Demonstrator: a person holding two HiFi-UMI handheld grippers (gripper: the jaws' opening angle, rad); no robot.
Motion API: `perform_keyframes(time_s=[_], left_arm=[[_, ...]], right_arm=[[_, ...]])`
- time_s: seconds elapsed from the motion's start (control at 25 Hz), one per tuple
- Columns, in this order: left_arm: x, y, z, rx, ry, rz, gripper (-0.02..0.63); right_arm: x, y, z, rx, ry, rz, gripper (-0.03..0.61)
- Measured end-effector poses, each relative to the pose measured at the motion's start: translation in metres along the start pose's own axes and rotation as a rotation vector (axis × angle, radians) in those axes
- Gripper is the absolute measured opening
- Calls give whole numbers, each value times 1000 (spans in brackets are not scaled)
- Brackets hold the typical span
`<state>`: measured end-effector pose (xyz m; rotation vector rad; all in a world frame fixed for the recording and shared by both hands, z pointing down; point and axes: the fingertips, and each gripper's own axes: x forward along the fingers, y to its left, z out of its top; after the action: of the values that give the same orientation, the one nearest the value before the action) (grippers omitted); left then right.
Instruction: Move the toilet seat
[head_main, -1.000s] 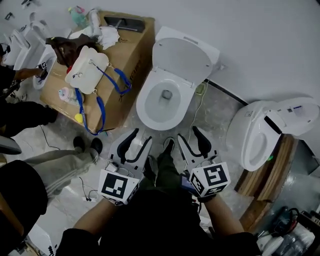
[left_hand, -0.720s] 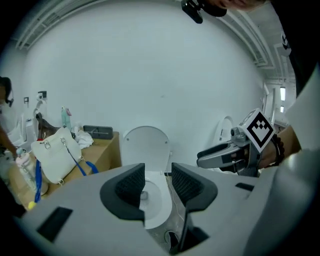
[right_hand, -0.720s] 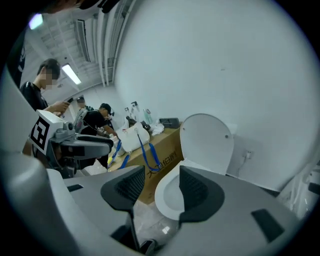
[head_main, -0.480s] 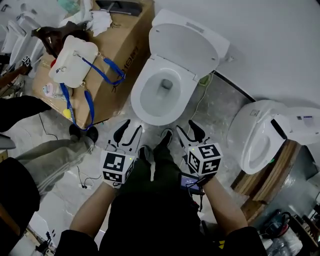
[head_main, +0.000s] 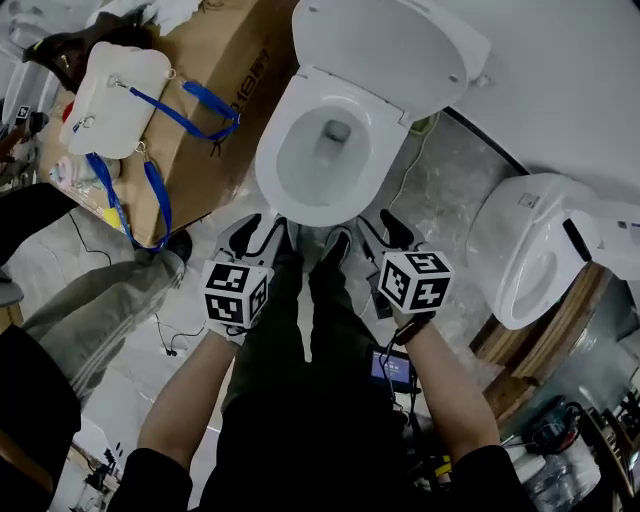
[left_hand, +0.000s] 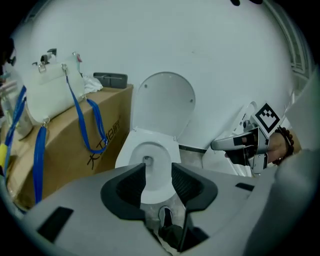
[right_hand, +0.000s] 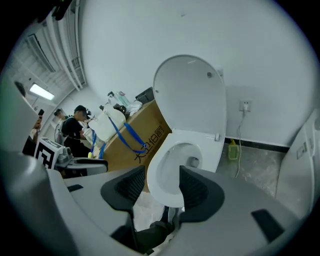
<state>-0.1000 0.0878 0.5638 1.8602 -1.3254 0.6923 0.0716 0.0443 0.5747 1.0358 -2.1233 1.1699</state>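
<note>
A white toilet (head_main: 325, 150) stands against the wall with its lid (head_main: 390, 40) raised. The seat ring (left_hand: 150, 145) appears to lie flat on the bowl. My left gripper (head_main: 260, 232) hovers open just short of the bowl's front rim, on the left. My right gripper (head_main: 382, 228) is level with it on the right, also open. Neither touches the toilet, and nothing sits between either pair of jaws. In the left gripper view the left gripper (left_hand: 157, 182) frames the bowl's front. In the right gripper view the right gripper (right_hand: 162, 187) frames the bowl's near rim (right_hand: 167, 185).
A cardboard box (head_main: 215, 110) stands left of the toilet and carries a white bag with blue straps (head_main: 115, 100). A second toilet (head_main: 540, 250) stands at the right. Another person's legs (head_main: 90, 310) are at the left. Cables lie on the stone floor (head_main: 440, 190).
Both grippers have moved forward with me toward the front of the bowl, and the toilet looms larger. The jaws stand as wide as before.
</note>
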Motion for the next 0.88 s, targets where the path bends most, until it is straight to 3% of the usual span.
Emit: perform_keyframes(time_s=[0.56,0.76,0.88], left_arm=[[100,78,-77,-208,195,-74,158],[129,92,-92,-216,231,-98,158],[143,96,-103,-234,253,-116,160]], right_arm=[[96,-50,-107,290,144,-71,232],[118,-60,-131,285,200,-95,232],[134,-65,-138,342,210,-87,232]])
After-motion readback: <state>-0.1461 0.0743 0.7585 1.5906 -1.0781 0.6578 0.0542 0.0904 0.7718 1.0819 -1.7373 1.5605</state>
